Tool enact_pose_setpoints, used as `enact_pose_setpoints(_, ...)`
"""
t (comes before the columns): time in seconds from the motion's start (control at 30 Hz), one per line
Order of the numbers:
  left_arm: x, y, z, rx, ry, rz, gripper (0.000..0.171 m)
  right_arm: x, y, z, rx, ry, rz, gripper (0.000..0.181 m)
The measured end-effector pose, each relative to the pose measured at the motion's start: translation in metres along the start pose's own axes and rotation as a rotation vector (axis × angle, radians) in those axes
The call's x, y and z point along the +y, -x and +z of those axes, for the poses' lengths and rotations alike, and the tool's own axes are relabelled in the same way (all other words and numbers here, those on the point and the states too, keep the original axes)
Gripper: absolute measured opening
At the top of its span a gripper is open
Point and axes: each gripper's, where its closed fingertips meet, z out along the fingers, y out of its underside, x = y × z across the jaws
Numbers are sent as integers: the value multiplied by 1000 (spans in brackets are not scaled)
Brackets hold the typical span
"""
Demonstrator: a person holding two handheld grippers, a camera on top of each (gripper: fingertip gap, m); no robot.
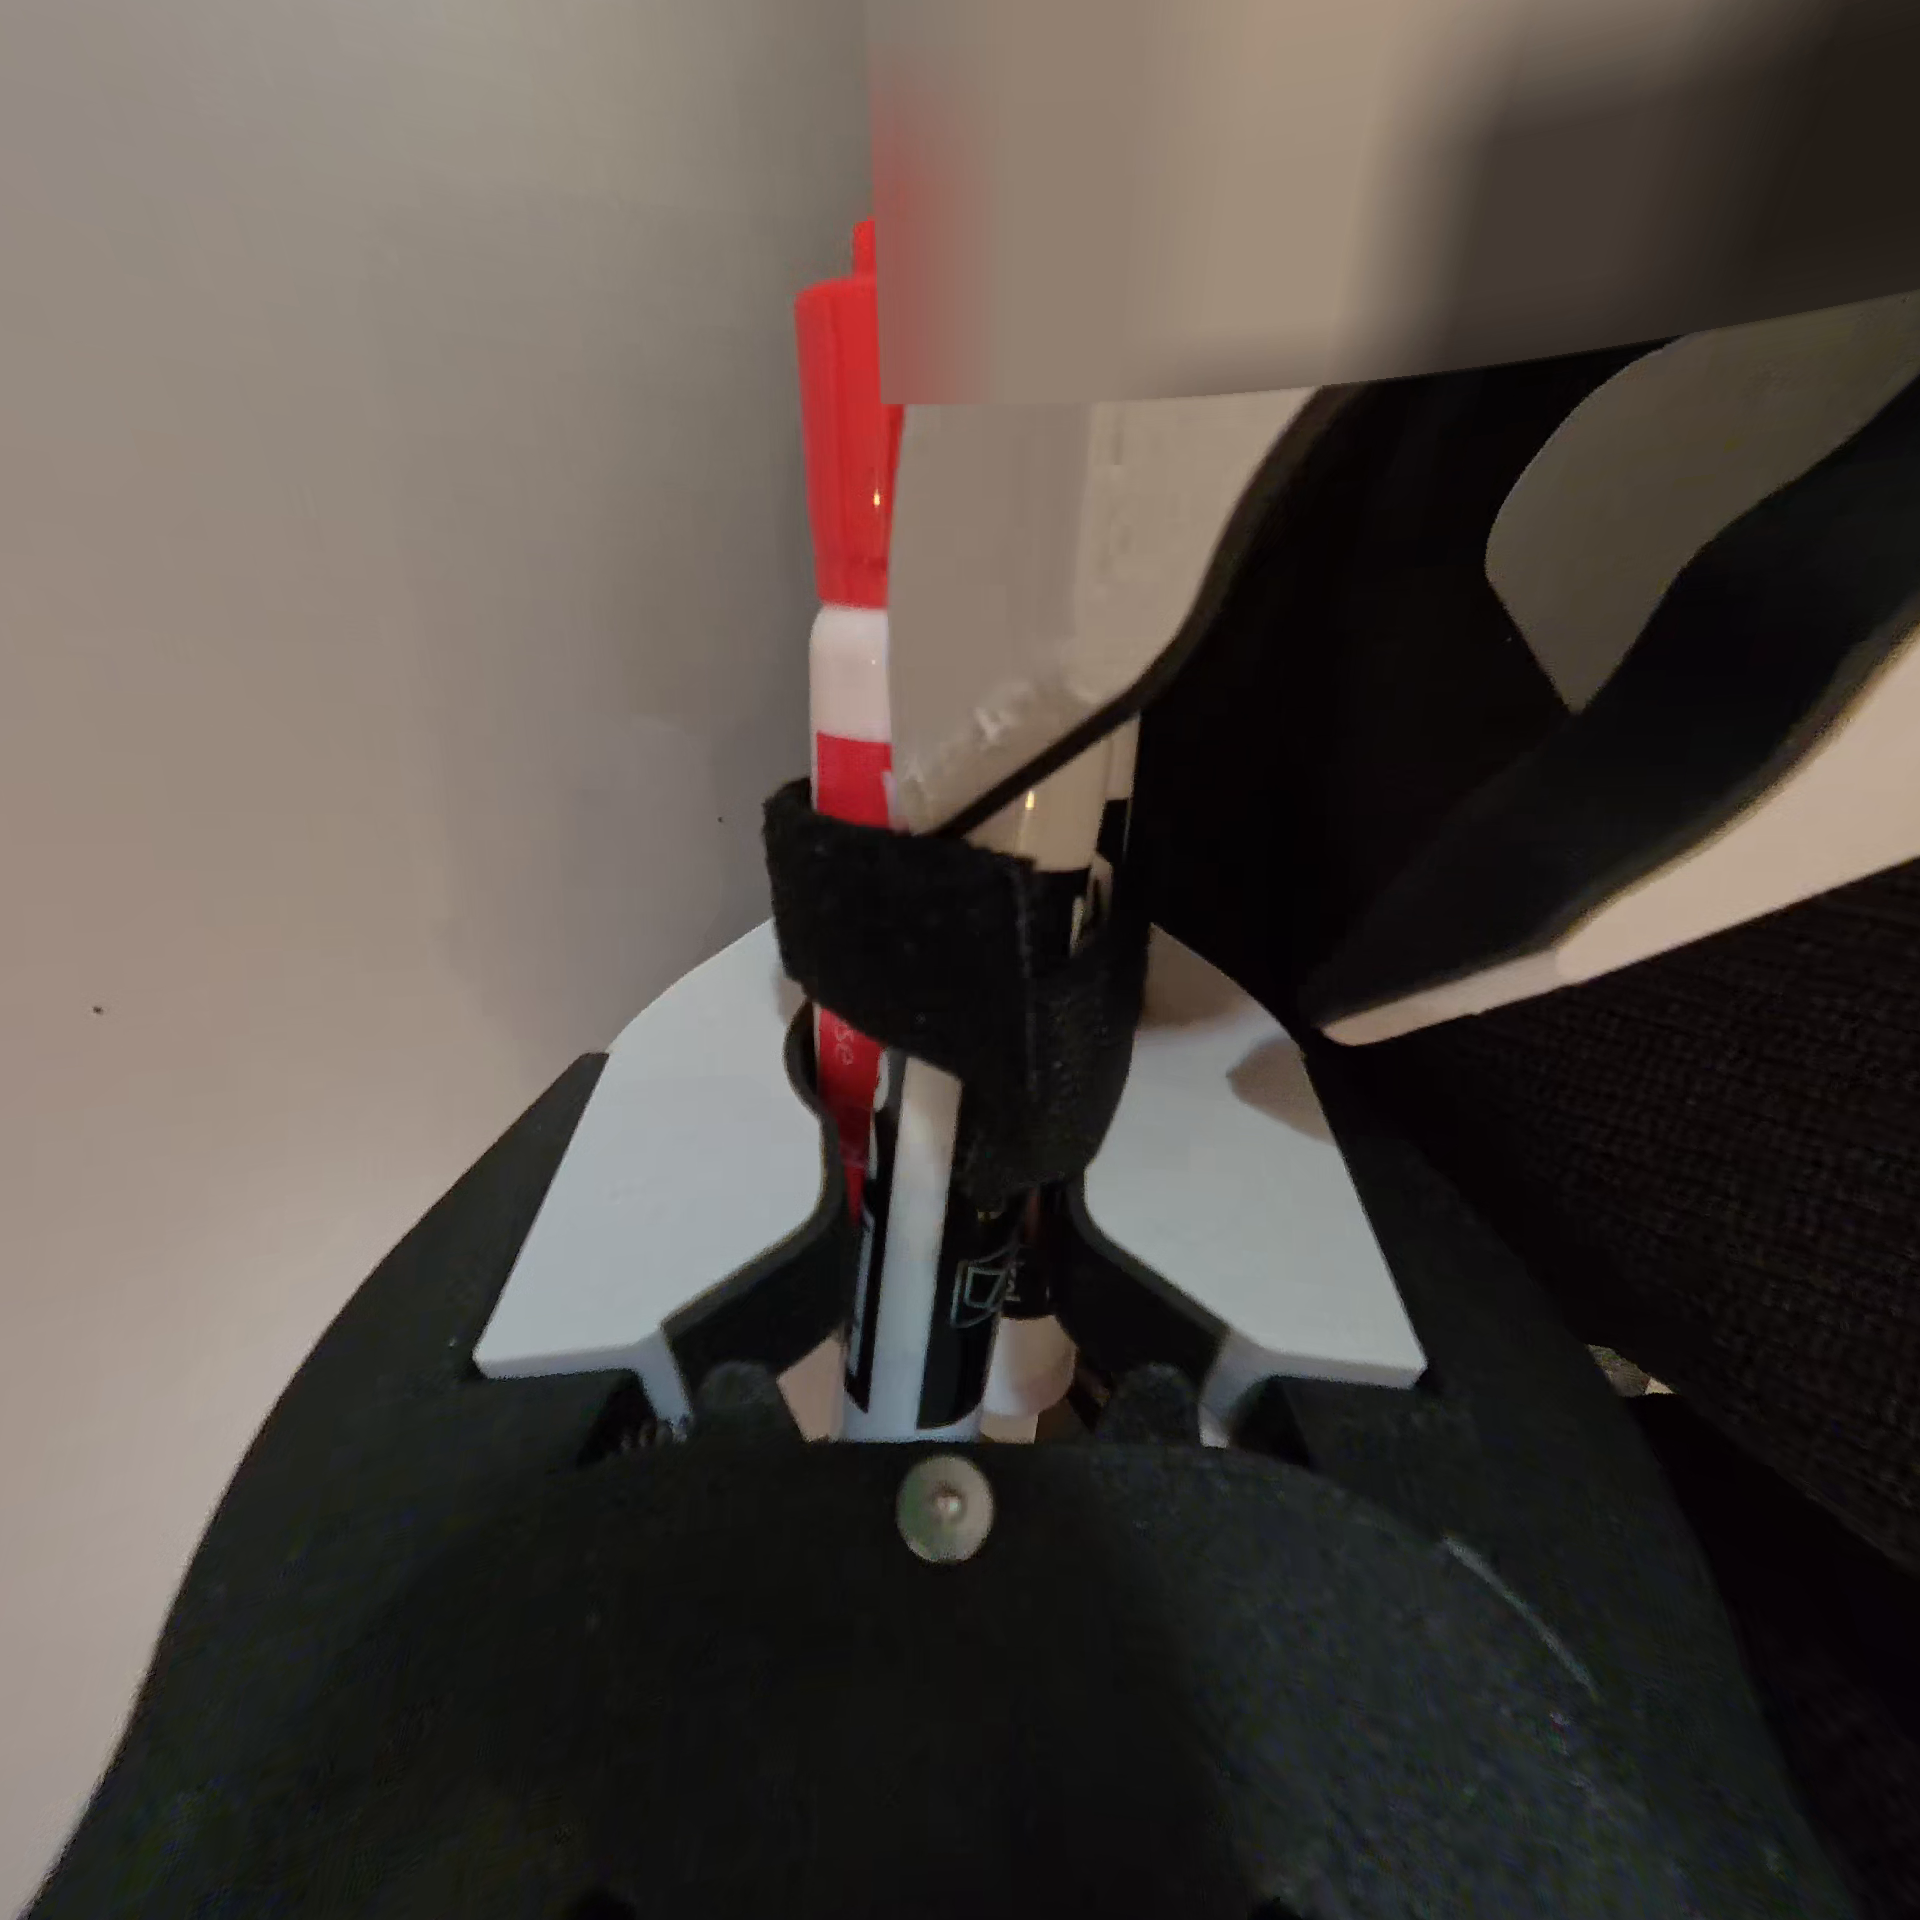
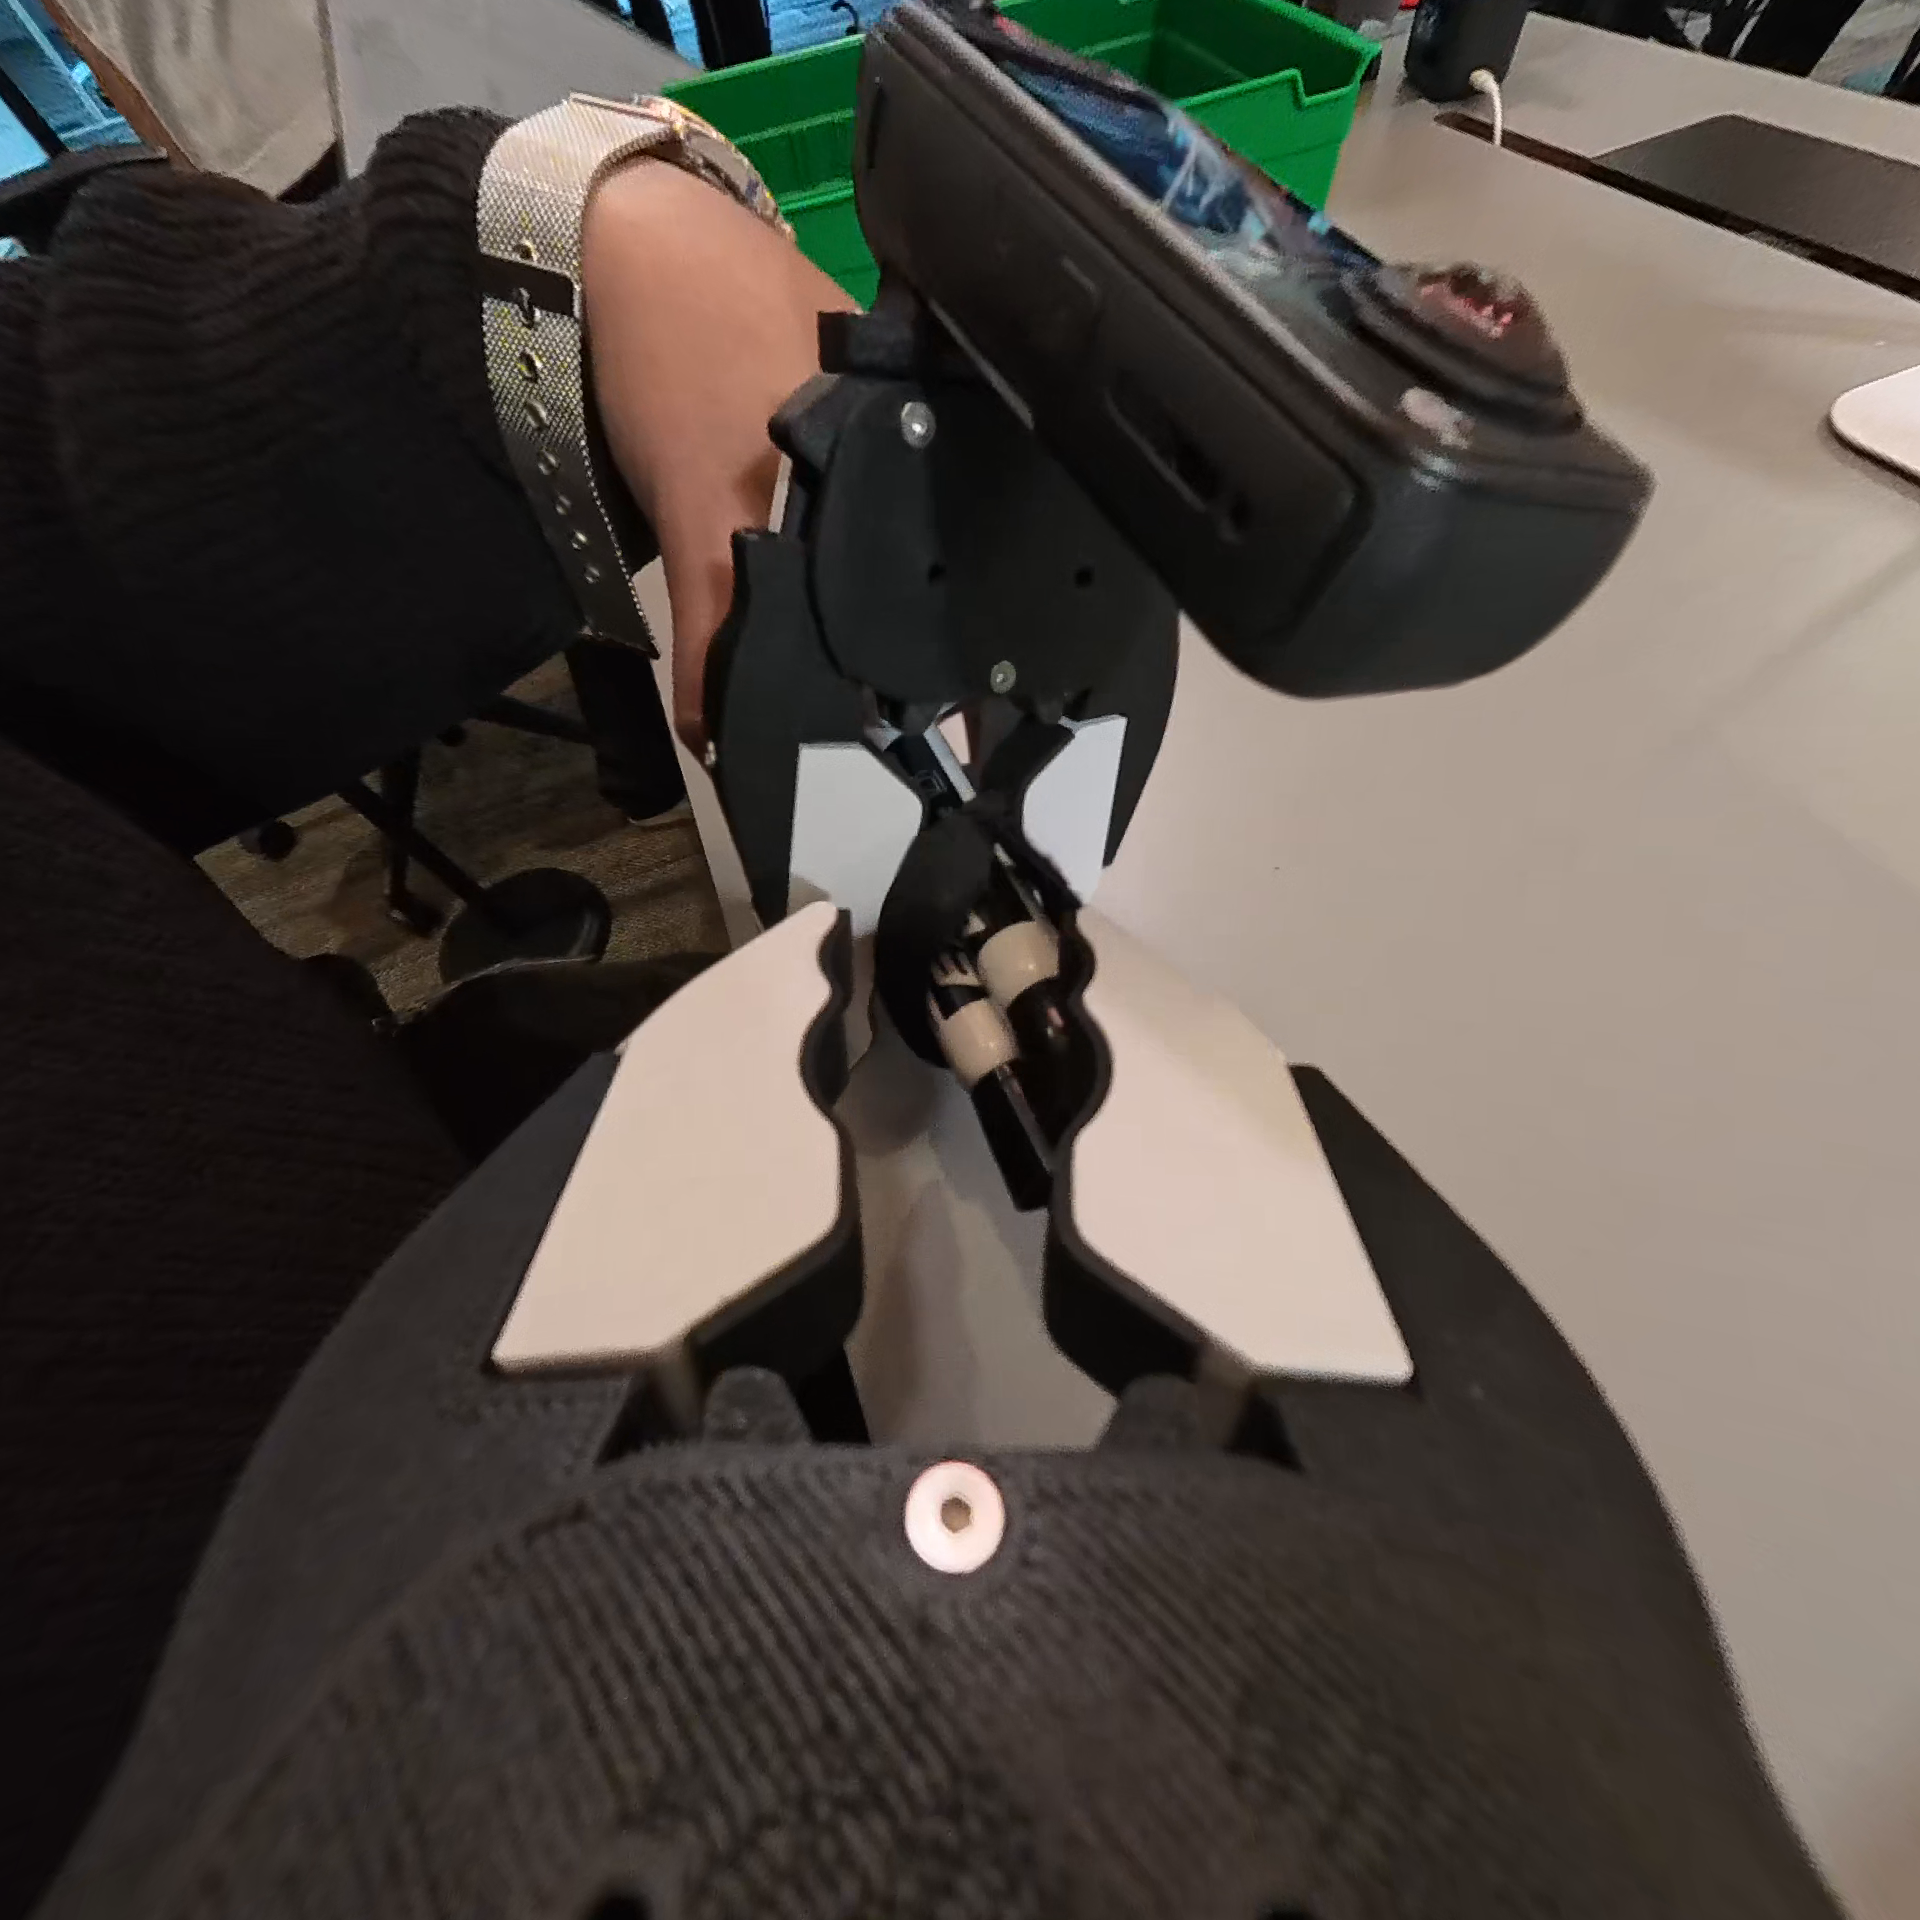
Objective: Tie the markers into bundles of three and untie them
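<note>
The left gripper (image 1: 951, 1226) is clamping the light, stiff red and black plastic markers (image 1: 914, 1268); the right gripper (image 2: 961, 1049), jaws parted, is reaching the soft black hook-and-loop strap (image 1: 935, 935), best pinched at its loose end.

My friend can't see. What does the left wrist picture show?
The left gripper squeezes a bundle of markers, one with a red cap, wrapped in a black strap. The right gripper reaches in just above the strap.

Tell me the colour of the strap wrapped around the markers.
Black. The strap shows best in the left wrist view, looped around the markers between the left gripper fingers.
</note>
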Motion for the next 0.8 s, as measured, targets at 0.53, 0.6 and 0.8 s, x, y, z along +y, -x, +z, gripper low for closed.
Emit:
enact_pose_setpoints(0.53, 0, 0, 0, -14, 9, 1, 43, -3, 1, 5, 37, 29, -86, 36)
enact_pose_setpoints(0.6, 1, 0, 1, -18, 16, 1, 43, -2, 1, 8, 46, 41, -109, 37)
enact_pose_setpoints(0.8, 1, 0, 1, -24, 25, 5, 43, 0, 1, 13, 75, 85, -193, 34)
